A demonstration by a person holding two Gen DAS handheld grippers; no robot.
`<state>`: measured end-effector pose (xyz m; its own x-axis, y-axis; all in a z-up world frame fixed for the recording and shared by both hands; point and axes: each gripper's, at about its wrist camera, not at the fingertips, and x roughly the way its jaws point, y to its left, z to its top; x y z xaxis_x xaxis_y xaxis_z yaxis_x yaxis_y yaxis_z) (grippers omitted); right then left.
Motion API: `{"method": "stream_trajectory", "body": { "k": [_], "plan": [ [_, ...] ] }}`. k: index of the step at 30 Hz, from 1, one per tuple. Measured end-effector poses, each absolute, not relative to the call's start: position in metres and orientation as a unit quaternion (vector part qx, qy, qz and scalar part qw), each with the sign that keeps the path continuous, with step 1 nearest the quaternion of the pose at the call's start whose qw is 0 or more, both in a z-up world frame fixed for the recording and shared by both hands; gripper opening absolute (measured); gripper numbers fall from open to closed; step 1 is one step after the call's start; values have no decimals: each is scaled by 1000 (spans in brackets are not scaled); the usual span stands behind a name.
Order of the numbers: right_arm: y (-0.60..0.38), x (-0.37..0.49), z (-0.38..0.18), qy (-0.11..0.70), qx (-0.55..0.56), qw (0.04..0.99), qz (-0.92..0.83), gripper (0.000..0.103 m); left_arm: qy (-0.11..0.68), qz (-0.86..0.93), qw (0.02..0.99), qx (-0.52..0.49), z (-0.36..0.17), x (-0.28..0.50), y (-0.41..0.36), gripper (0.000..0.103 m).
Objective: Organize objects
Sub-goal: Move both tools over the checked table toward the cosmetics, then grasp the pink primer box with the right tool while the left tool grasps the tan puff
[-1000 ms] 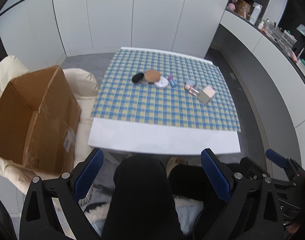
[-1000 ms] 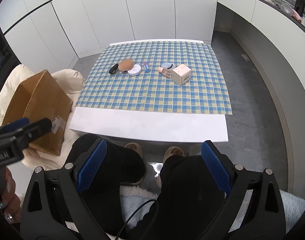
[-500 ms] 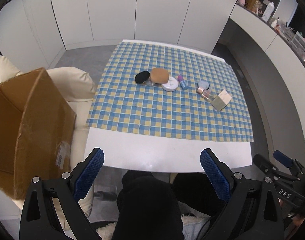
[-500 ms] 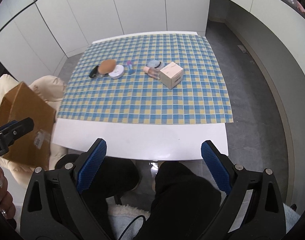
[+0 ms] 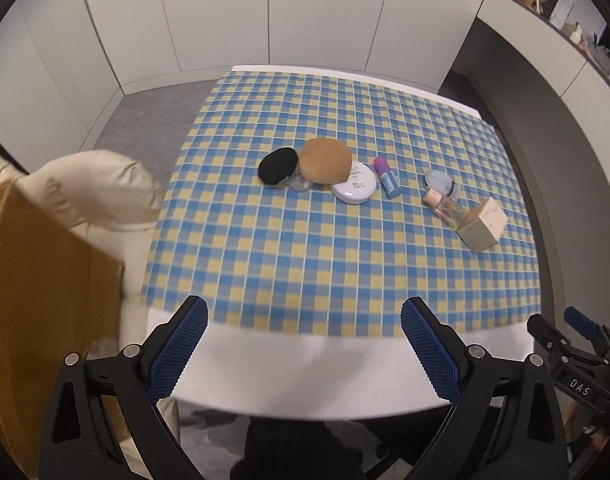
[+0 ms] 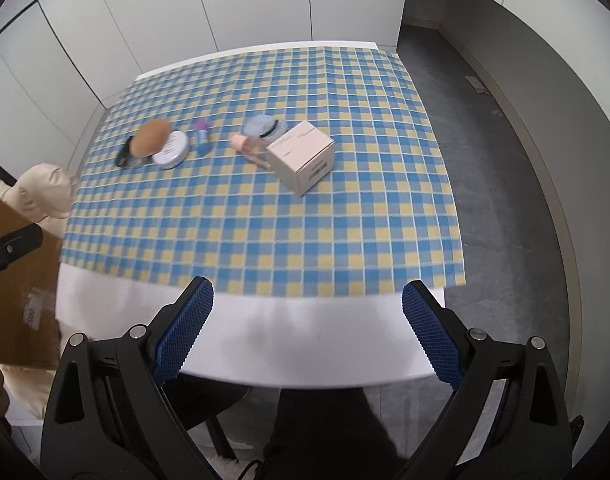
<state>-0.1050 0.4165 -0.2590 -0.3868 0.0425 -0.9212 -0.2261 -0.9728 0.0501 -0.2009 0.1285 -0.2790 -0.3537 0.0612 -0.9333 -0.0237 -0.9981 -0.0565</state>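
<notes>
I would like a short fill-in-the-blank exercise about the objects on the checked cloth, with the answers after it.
1. The brown puff leans on the round ____ compact.
2. The pink bottle lies right next to the pale ____.
3. Both the left gripper and the right gripper are ____ and hold nothing.

Answers: white; box; open
</notes>
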Motion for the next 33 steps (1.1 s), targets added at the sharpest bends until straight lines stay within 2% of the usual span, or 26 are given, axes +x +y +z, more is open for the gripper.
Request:
{"method": "stream_trajectory", "body": {
  "k": [9,16,33],
  "plan": [
    [446,-154,-298,88,-552,77,826,97,-1,813,25,-582,-322,-259,149,98],
    [460,-186,-325,78,-548,80,829,97,-32,805,17,-592,-357,-300,147,98],
    [437,-223,-377,81,-541,40,836,97,-9,822,-7,-569,-398,-366,158,98]
  ]
}}
